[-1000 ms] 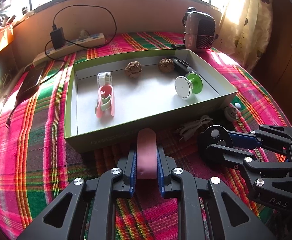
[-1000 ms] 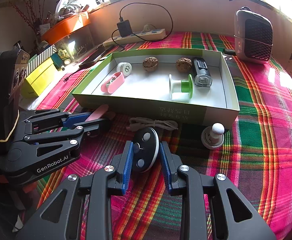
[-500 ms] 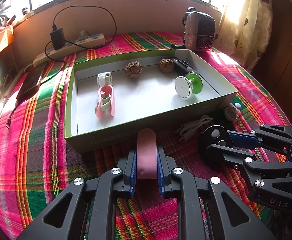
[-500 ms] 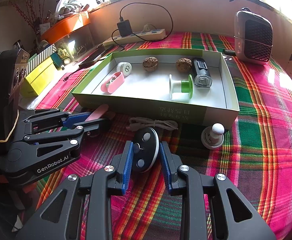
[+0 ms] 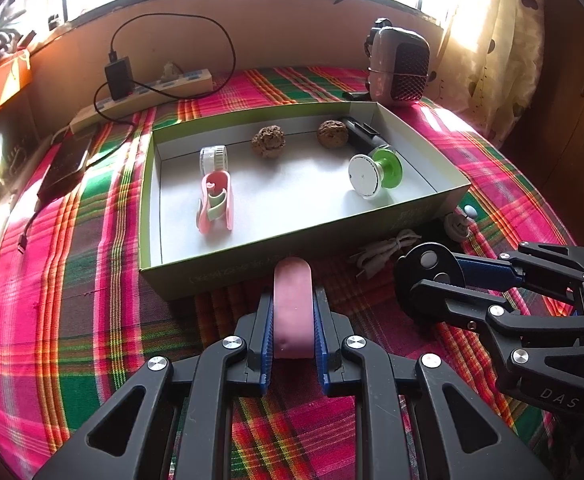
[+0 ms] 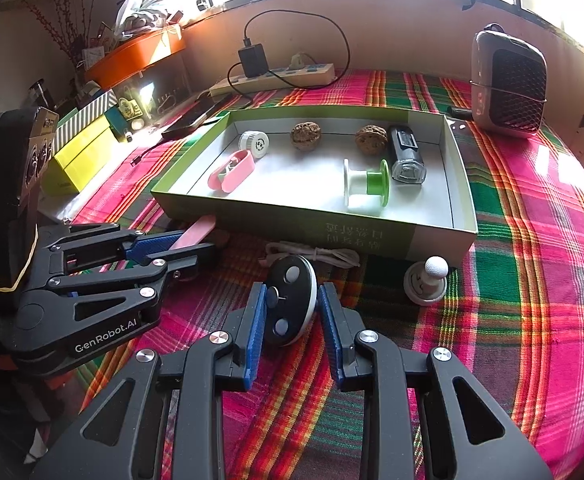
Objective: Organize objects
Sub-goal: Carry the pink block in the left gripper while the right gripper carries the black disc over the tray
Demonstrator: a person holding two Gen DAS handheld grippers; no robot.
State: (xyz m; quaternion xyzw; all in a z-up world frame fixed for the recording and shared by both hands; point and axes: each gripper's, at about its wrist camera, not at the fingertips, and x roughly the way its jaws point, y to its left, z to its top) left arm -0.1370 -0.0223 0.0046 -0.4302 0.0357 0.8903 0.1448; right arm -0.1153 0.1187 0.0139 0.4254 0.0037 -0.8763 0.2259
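Holding tight, the left gripper squeezes a pink bar and the right gripper squeezes a black disc — both just before the box, likely going in.

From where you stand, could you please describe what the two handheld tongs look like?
Both tongs are black plastic linkage frames with triangular cut-outs, silver round pivot screws and ribbed blue pads. White lettering marks their sides: "GenRobot.AI" on the left, "DAS" on the right. A yellow elastic band loops the left tool's black body.
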